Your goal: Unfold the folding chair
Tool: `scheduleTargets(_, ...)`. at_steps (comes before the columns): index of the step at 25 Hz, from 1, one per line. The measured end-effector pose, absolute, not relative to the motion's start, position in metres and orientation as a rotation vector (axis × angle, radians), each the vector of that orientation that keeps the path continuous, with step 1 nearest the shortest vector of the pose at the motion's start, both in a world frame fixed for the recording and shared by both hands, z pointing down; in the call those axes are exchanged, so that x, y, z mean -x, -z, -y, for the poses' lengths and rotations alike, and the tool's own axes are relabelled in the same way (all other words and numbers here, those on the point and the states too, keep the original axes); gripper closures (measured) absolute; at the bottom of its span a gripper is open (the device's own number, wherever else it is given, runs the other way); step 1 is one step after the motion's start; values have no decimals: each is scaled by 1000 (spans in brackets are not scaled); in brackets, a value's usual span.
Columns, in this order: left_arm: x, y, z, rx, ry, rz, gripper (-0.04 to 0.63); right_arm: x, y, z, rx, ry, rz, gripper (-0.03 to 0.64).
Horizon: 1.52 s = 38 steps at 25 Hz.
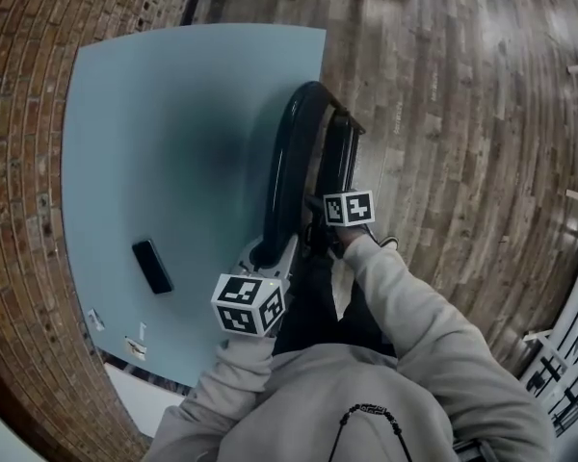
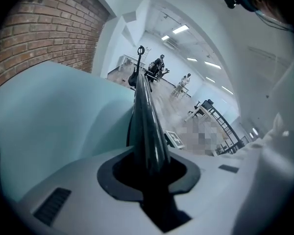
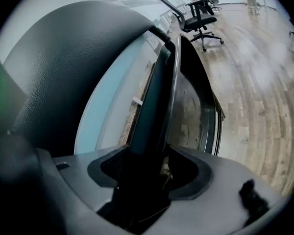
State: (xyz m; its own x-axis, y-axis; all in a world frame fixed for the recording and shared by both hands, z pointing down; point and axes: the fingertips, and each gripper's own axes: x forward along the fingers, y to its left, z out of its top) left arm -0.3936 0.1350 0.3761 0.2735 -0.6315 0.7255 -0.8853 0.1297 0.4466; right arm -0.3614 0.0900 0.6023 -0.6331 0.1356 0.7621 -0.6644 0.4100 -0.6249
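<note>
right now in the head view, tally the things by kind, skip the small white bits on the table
chair: 1
table: 1
black device: 1
grippers: 2 (left gripper, right gripper)
total: 5

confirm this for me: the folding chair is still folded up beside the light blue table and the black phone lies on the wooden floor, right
Not quite. The black phone lies on the light blue table, not on the wooden floor; the head view shows it near the table's edge closest to the person. The rest holds: the folding chair is folded up beside that table.
</note>
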Motion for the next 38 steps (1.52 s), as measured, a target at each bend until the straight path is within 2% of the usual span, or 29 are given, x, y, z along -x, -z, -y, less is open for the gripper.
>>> scheduleTargets(8,399,-378,-140,-1532,-320,1451,512,336,-594,-89,-501,-1272,1832,425)
scheduleTargets(14,395,-388,-145,-1501,-294,1465,531,249,-586,-74,-558,-1391,1835,488)
scheduleTargets(18,389,-402,-140,-1473,-245,1472,537,185,-596,-50,-477,-1507,1879,489)
scheduleTargets(25,324,-409,-123,-1562,-292,1414,535,87,-613,-24,-363,-1649,2022,489)
scheduleTargets(38,245,-458,-105,-1550,-171,1373,531,-89,-718,4,-127,-1913,2090,476)
